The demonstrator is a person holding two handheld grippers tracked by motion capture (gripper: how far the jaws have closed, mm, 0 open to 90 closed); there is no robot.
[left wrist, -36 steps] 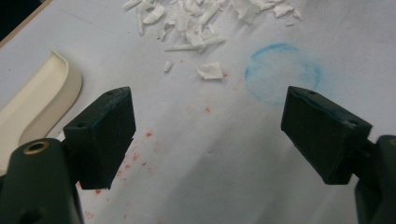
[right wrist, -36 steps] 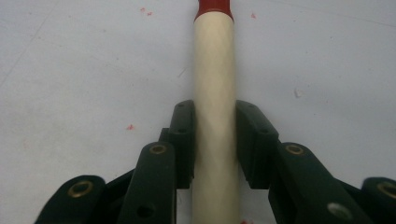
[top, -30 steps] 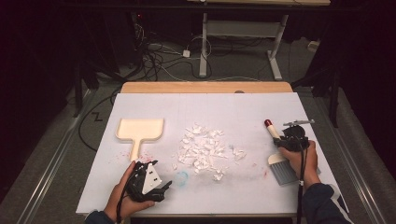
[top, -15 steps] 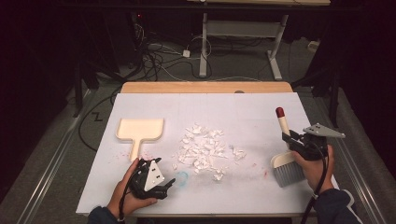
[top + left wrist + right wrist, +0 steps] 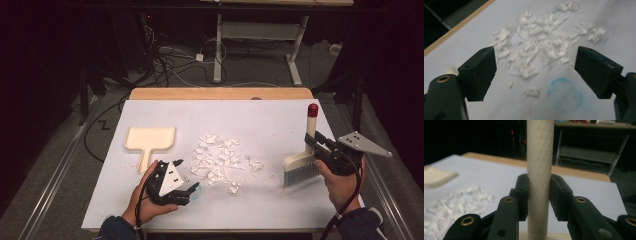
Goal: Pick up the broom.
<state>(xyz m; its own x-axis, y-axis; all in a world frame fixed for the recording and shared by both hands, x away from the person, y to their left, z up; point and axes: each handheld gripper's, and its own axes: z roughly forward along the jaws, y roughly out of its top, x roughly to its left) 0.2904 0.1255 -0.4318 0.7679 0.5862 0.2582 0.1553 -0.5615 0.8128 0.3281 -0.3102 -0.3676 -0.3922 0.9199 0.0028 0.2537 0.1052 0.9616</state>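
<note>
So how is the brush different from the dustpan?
The brush stands nearly upright, lifted by its handle in the right gripper; the dustpan lies flat on the table, untouched. The brush has grey bristles and a red handle tip; the dustpan is plain cream all over. The brush is right of the paper scraps, the dustpan left. Both have cream plastic bodies.

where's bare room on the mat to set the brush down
Bare: the far strip of the mat beyond the scraps, and the near strip between the two hands. Crowded: the middle, with the scraps, and the left by the dustpan. The brush hangs at the right.
</note>
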